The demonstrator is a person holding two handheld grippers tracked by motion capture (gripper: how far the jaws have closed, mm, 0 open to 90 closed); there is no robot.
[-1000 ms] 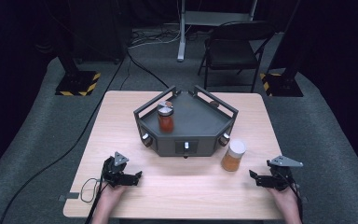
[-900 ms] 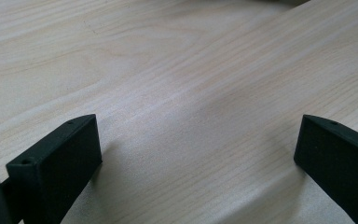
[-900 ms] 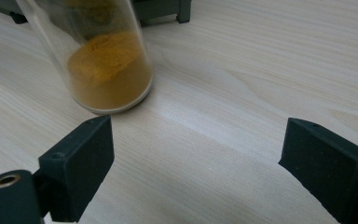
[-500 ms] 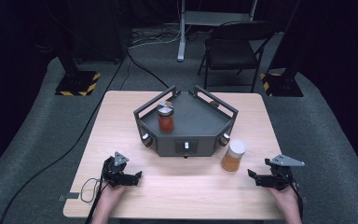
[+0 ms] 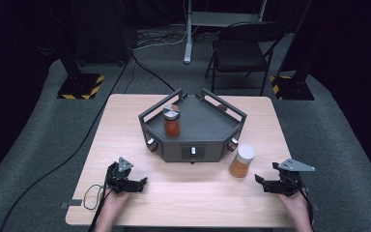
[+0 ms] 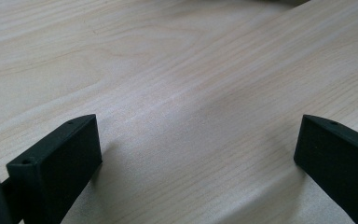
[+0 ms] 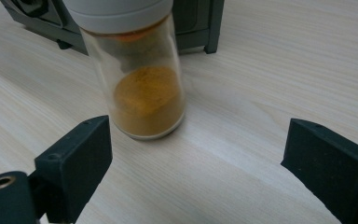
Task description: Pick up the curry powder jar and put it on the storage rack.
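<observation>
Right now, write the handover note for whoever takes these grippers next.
Left hand-held gripper: open, nothing between its jaws, low over the bare table.
Right hand-held gripper: open, nothing held, pointing at the white-lidded spice jar of orange powder, which stands upright on the table beside the tray's front right corner.
The dark tray holds one red-filled jar, upright at its left side.
Done: nothing gripped yet.
Left, probably: grasp the orange-powder jar and set it in the tray.

A dark room with grey carpet (image 5: 38, 145); a black folding chair (image 5: 241, 53) behind the wooden table (image 5: 125, 116), walls seemingly black
</observation>
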